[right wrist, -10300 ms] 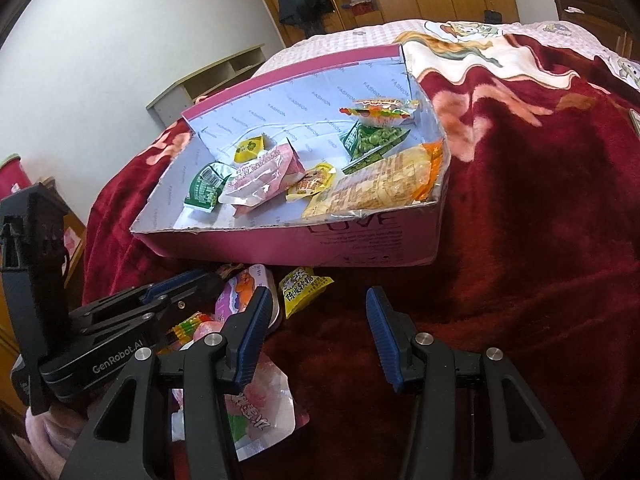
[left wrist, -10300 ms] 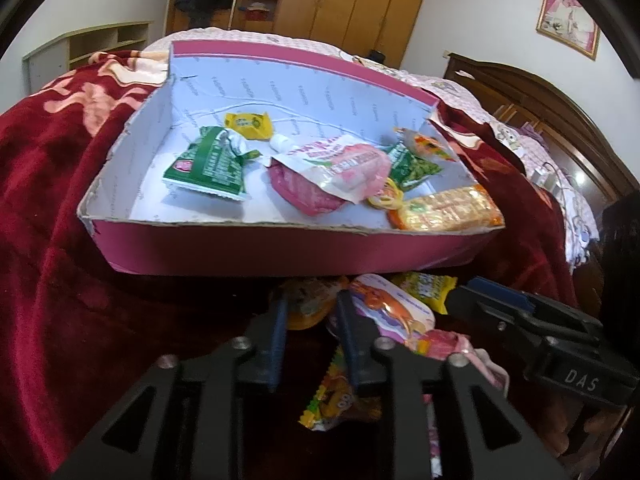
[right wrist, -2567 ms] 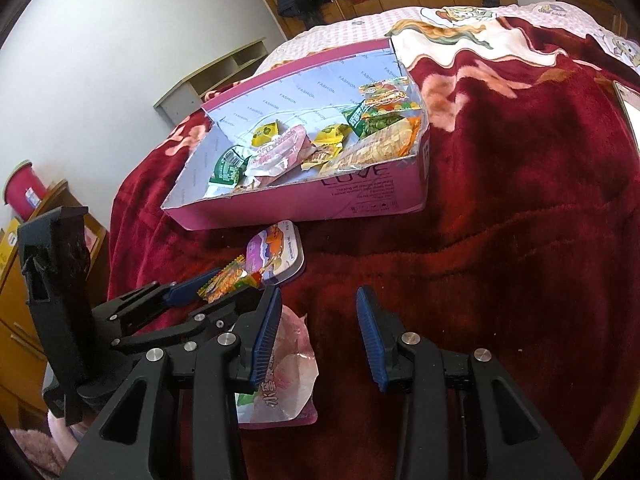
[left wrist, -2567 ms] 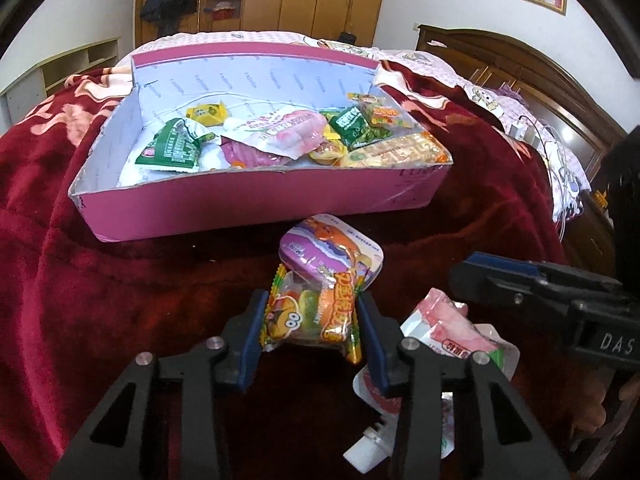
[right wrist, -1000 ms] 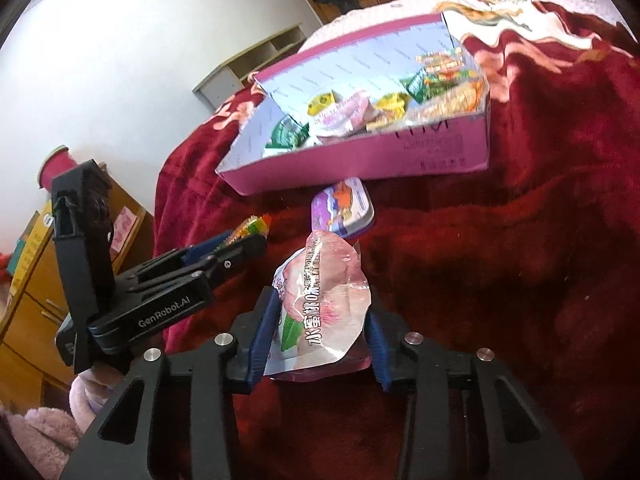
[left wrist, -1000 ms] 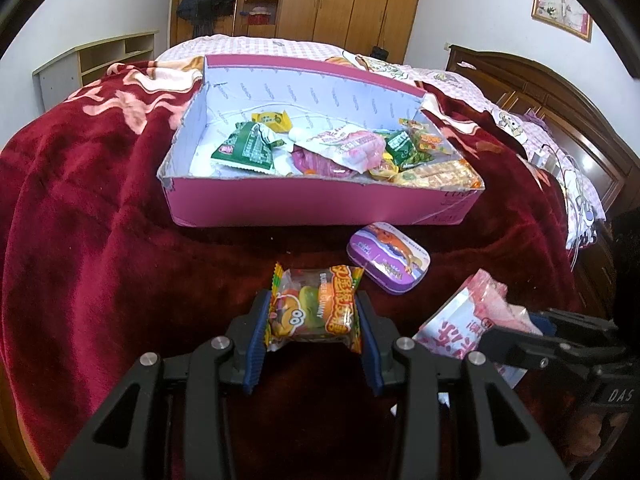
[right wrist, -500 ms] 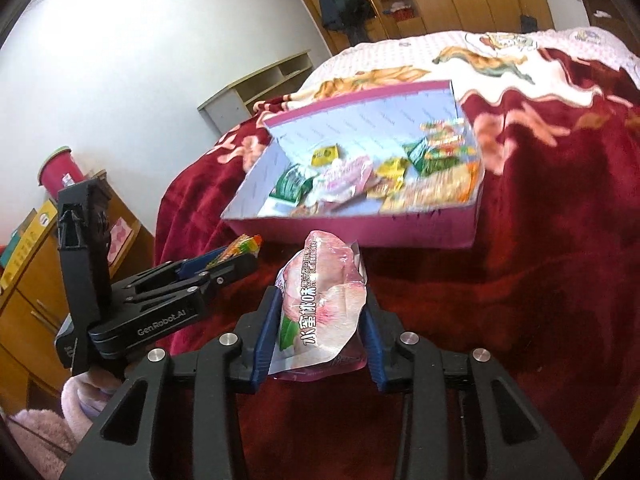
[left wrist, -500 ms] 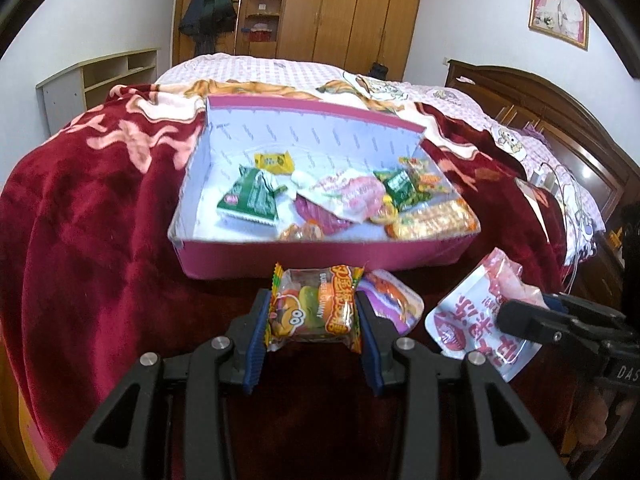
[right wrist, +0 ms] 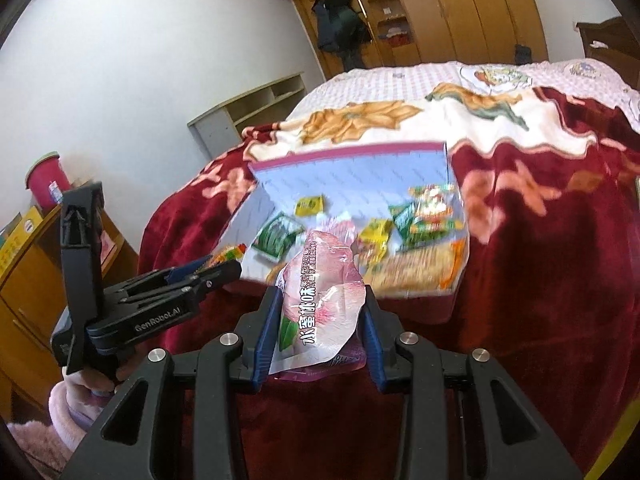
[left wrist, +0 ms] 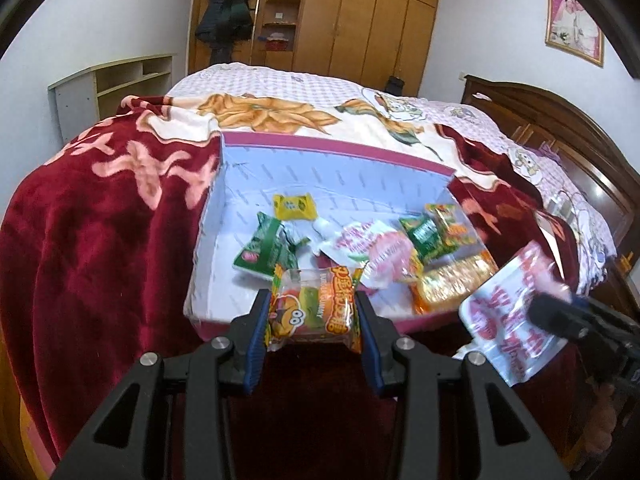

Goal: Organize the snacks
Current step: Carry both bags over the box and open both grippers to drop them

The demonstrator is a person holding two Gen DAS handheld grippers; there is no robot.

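The left tongs point(left wrist: 312, 320) are clamped on a gummy packet point(left wrist: 310, 308), orange and yellow with a cartoon face, which is held upright between the blue pads above the near wall of the pink box point(left wrist: 340, 152). The right tongs point(right wrist: 320, 320) are clamped on a pink-and-white pouch point(right wrist: 320, 304) with printed characters, which is likewise held in the air in front of the box. The box is seen lying open on the red blanket point(left wrist: 100, 240) of a bed. Inside it, a small yellow packet point(left wrist: 294, 206), a green packet point(left wrist: 264, 252), a pink pouch point(left wrist: 376, 254) and a long orange packet point(left wrist: 456, 280) are spread over the pale lining. In the right wrist view, the left tongs are seen at the left edge, beside a pink sleeve point(right wrist: 72, 412).
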